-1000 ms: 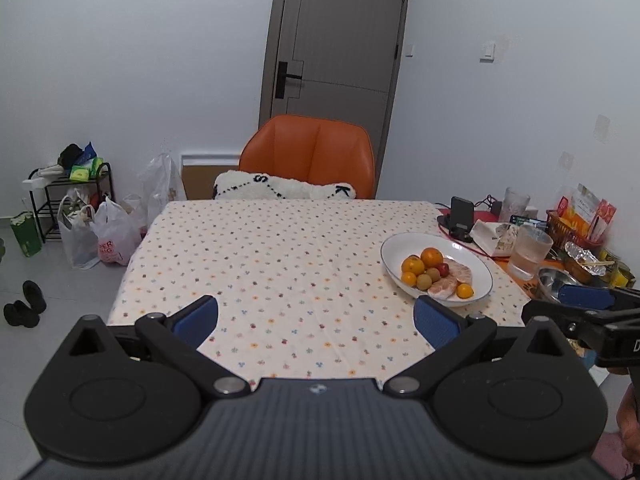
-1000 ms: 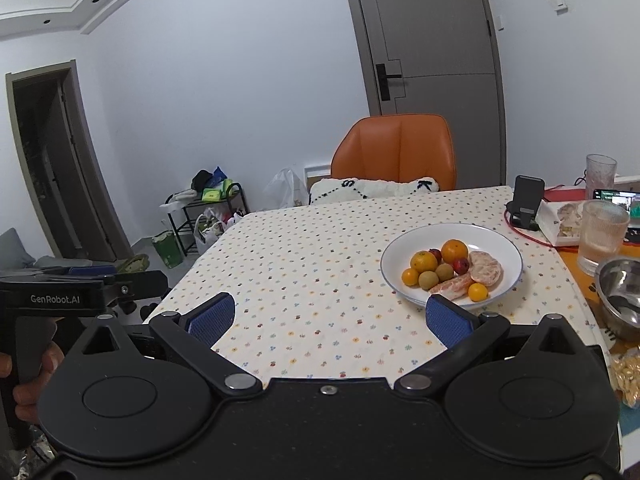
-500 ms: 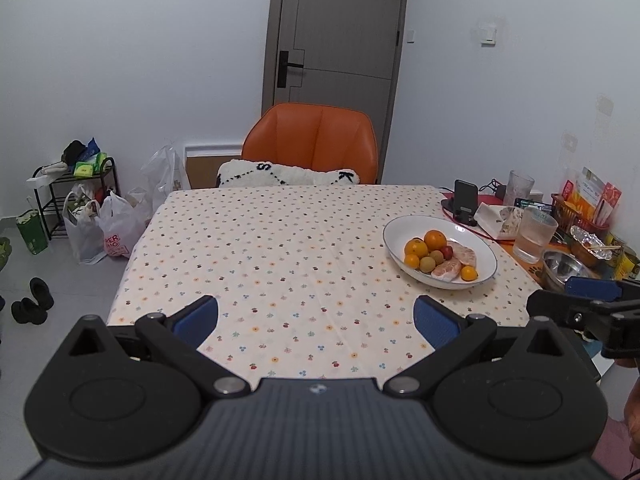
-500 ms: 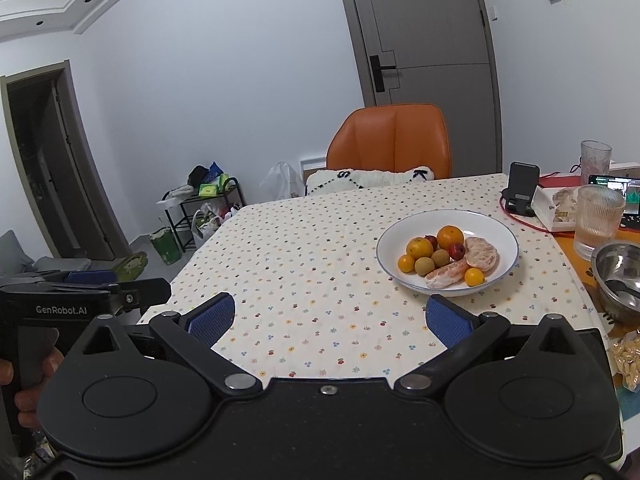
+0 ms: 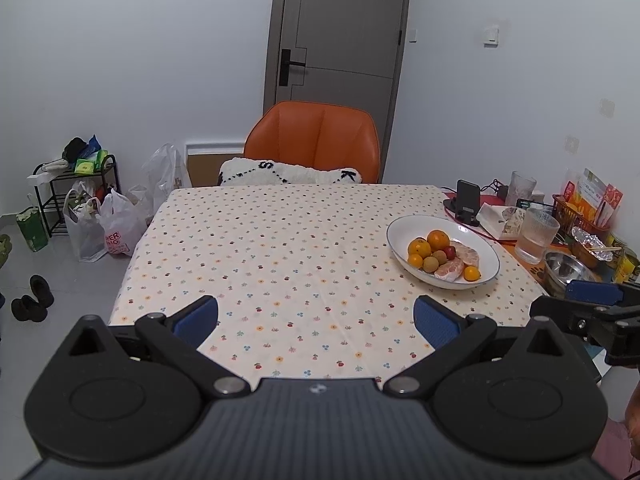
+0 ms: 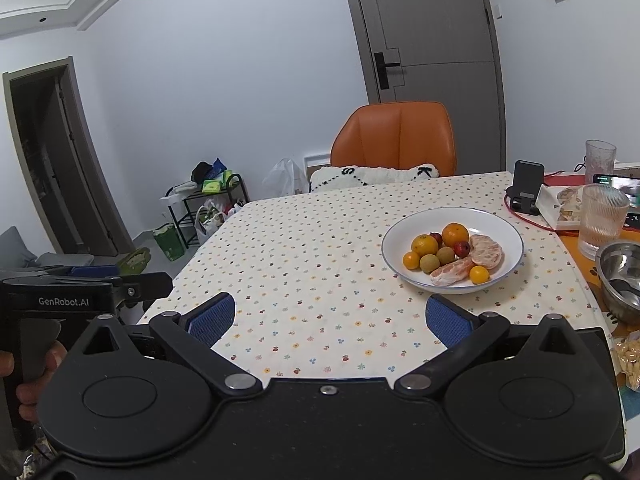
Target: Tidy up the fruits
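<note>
A white bowl (image 5: 404,227) (image 6: 508,226) holds several fruits on the right side of the dotted tablecloth: oranges (image 5: 437,238) (image 6: 455,234), small yellow citrus (image 6: 479,274), brownish-green round fruits (image 6: 430,263), a red fruit (image 6: 461,247) and peeled citrus pieces (image 5: 467,255) (image 6: 486,251). My left gripper (image 5: 316,318) is open and empty over the table's near edge, well left of the bowl. My right gripper (image 6: 331,317) is open and empty too, short of the bowl and slightly left of it.
An orange chair (image 5: 316,140) with a white cushion stands at the table's far side. Right of the bowl are a phone stand (image 6: 527,189), ribbed glasses (image 6: 602,220), a steel bowl (image 6: 622,278) and snack packs. Bags and a rack (image 5: 76,200) are on the floor at left.
Both grippers have drawn back and lifted a little from the table, so the bowl looks slightly farther away. Both stay open and empty.
</note>
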A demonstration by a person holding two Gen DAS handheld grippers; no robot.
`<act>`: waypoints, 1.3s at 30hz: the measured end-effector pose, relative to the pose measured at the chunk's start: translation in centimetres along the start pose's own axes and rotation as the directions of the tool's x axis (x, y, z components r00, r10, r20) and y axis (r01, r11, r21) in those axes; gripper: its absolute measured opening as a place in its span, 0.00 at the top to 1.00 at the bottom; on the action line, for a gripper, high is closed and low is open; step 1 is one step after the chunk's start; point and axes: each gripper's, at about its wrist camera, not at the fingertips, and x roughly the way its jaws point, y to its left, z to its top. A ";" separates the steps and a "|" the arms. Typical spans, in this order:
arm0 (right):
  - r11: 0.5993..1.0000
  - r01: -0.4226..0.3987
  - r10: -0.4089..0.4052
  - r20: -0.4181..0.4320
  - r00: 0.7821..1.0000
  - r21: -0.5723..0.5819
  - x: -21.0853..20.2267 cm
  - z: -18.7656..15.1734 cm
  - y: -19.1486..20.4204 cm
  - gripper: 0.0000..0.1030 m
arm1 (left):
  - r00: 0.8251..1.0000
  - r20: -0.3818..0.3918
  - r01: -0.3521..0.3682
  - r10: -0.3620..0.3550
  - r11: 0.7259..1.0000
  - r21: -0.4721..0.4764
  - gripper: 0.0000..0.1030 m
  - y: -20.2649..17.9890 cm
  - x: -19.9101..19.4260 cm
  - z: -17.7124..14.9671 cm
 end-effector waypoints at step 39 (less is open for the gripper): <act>1.000 0.005 -0.005 -0.001 1.000 0.002 -0.1 0.2 -0.1 0.00 | 1.000 -0.007 -0.003 0.003 1.000 -0.013 0.00 1.0 -0.1 0.3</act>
